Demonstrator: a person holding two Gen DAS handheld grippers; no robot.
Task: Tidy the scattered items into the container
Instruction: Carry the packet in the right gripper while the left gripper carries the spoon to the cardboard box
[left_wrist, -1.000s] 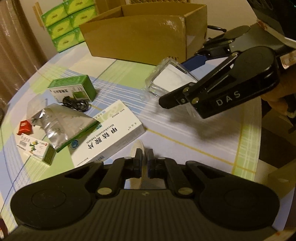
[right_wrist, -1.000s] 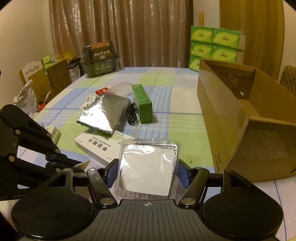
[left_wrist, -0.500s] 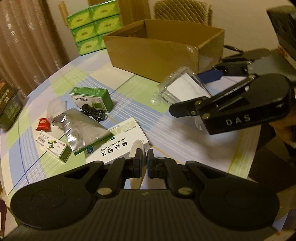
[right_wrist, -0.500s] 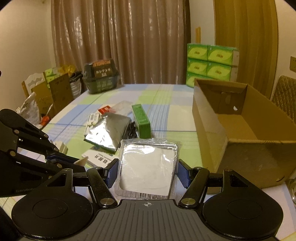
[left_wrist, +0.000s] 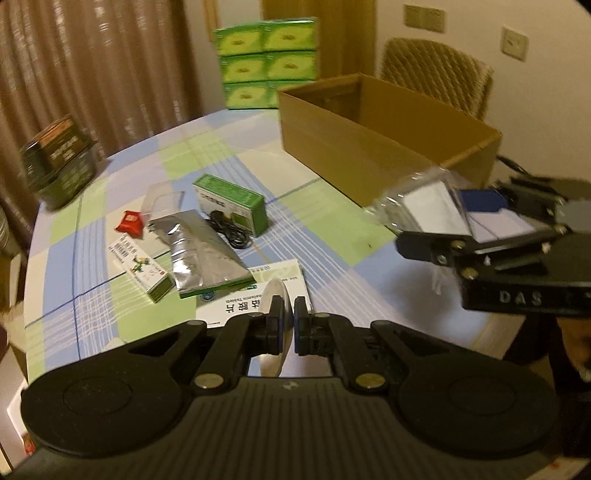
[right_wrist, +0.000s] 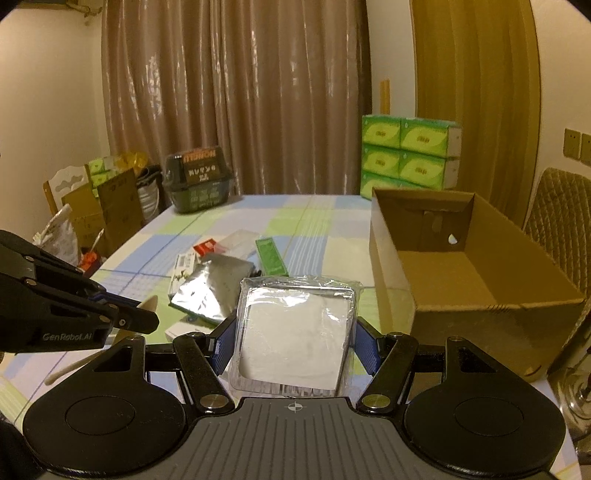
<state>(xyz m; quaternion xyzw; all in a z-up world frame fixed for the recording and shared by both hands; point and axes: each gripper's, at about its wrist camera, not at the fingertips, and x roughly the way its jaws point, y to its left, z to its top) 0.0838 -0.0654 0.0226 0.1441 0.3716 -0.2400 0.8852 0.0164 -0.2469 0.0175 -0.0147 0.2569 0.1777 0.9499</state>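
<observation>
We see a table (right_wrist: 306, 206) under a checked cloth of blue, green and white. On its right side stands an open cardboard box (right_wrist: 476, 295), empty inside, with a stack of green tissue packs (right_wrist: 410, 155) behind it and a dark basket (right_wrist: 199, 184) at the far left edge.

Scattered in the middle of the table are a silver foil pouch (left_wrist: 201, 254), lying partly over a long white box (left_wrist: 258, 301). Beside the pouch lies a green box (left_wrist: 231, 203) with a coiled black cable (left_wrist: 229, 230) just in front of it. To the left are a small white-and-green box (left_wrist: 142, 267), a red packet (left_wrist: 129, 223) and a clear bag (left_wrist: 164, 197).

Our right gripper (right_wrist: 295, 339) holds a clear square case (right_wrist: 295, 332) with a white pad inside; its blue pads press on the case's two sides, and it is held in the air to the left of the box and nearer to us.

Our left gripper (left_wrist: 289, 325) is clenched on a thin pale spoon (left_wrist: 275, 332), which stands edge-on between its closed jaws, above the long white box.
</observation>
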